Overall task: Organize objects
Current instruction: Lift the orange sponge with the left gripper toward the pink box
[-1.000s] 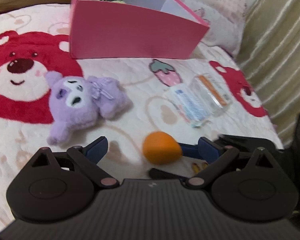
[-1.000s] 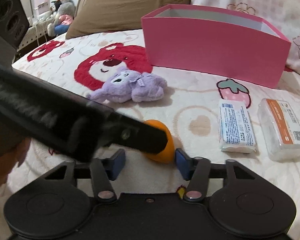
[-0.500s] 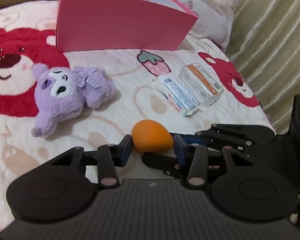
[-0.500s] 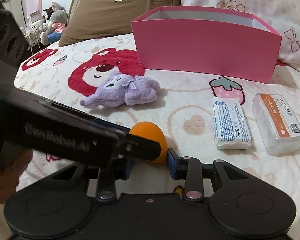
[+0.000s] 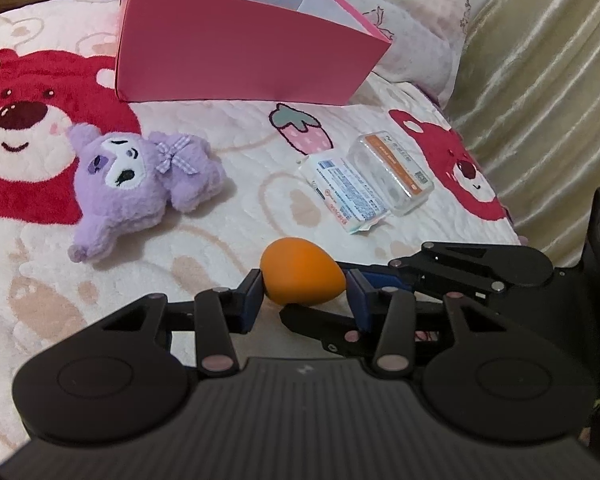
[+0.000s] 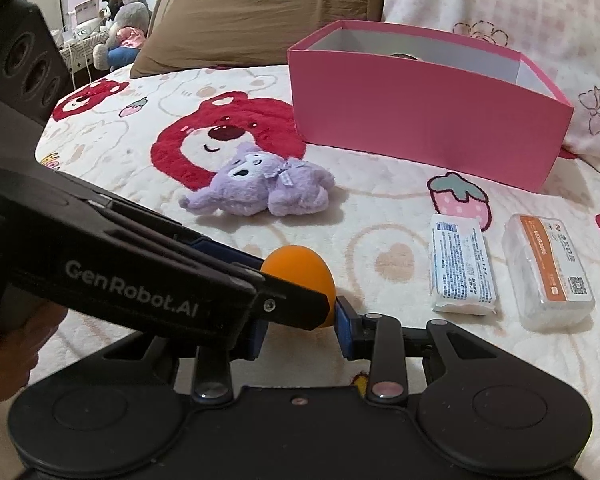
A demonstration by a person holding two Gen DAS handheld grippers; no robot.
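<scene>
Here, both grippers have closed in on the same orange egg-shaped sponge (image 5: 302, 271), which lies on the bear-print blanket (image 5: 40, 264). The left gripper (image 5: 303, 302) presses its blue pads on the two sides of the sponge. The right gripper (image 6: 298, 330) also holds it between its narrowed pads, crossing the left one. Farther back lie a purple plush toy (image 5: 140, 184), a tissue pack (image 5: 346, 192), a clear plastic case (image 5: 394, 172) and a pink box (image 5: 236, 56).

I'm in a home bedroom, working on a bed: a plush bedspread (image 6: 380, 208) printed with red bears and strawberries, a brown pillow (image 6: 260, 20) and a floral pillow (image 6: 500, 4) at the far end, stuffed toys (image 6: 120, 28) heaped far left, a curtain (image 5: 540, 80) at right.
</scene>
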